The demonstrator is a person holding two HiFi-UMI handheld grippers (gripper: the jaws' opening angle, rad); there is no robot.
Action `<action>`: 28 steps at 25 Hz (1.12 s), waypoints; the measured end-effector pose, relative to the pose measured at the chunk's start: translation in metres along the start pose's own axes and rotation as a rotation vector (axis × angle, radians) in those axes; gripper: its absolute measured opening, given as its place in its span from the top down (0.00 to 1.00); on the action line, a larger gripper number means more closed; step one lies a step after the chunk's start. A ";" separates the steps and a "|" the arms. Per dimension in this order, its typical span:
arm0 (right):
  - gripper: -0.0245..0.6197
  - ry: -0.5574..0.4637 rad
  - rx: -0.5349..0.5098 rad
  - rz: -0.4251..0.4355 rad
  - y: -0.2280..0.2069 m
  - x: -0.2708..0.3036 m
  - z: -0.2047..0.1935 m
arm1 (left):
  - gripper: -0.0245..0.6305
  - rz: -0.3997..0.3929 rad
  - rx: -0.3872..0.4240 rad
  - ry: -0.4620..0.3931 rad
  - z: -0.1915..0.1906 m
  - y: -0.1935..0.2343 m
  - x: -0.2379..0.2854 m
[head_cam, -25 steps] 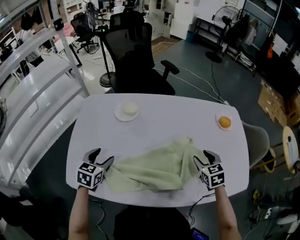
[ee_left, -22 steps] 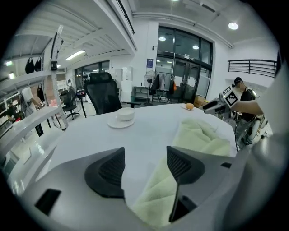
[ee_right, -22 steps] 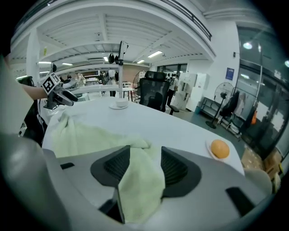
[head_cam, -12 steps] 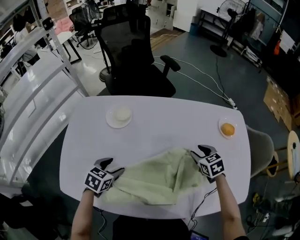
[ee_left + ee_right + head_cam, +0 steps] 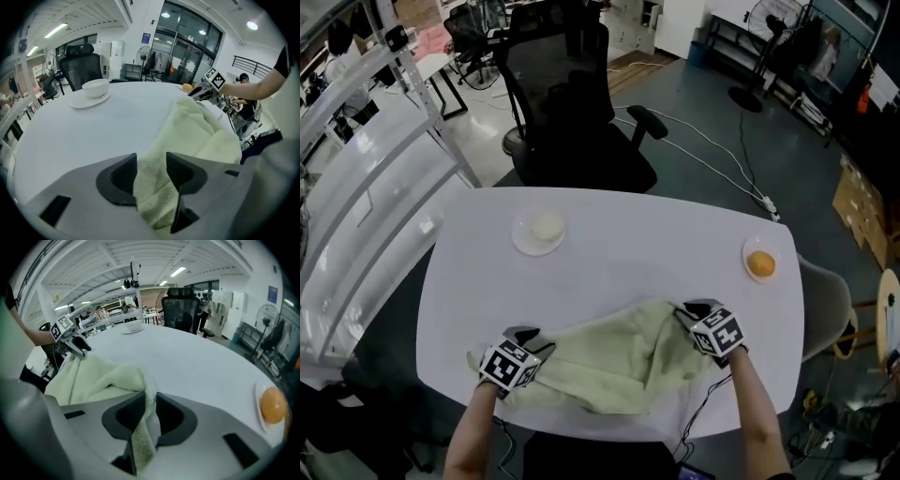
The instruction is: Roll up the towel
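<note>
White counter below, and the towel lies crumpled along its near edge, long axis strung side to side between my left claw and right claw, both just closing onto its ends.

towel: pale green terry cloth, fuzzy, matt
table: white top, smooth, faint sheen
left claw: grey plastic shell, matt; dark, finely textured pads
right claw: same grey matt plastic
bowl: white, glossy, glazed look
chair: black, matt
</note>
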State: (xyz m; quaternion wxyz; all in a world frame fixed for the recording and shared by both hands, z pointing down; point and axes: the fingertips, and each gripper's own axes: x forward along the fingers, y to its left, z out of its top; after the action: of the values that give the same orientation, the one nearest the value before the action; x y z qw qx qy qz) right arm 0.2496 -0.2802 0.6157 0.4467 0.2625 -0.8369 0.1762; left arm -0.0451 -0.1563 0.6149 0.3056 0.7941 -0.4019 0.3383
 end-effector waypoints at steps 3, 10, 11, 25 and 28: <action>0.86 -0.026 -0.023 -0.027 -0.001 -0.014 0.009 | 0.68 0.037 0.010 0.009 -0.003 0.004 0.003; 0.87 -0.096 -0.132 -0.117 0.000 -0.069 0.041 | 0.86 0.080 0.006 0.019 -0.003 0.006 0.006; 0.88 -0.103 -0.159 -0.138 0.000 -0.076 0.047 | 0.88 0.086 0.007 0.013 -0.001 0.006 0.004; 0.88 -0.069 -0.355 -0.358 -0.055 -0.111 0.127 | 0.90 0.259 0.102 -0.258 0.093 0.025 -0.059; 0.88 -0.046 -0.369 -0.355 -0.072 -0.087 0.144 | 0.90 0.291 0.115 -0.235 0.101 0.041 -0.050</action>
State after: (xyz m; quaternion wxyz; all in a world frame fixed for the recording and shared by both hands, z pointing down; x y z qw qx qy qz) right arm 0.2386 -0.3899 0.4690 0.4920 0.3231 -0.8057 -0.0667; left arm -0.0724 -0.2311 0.5258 0.1586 0.7777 -0.5256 0.3061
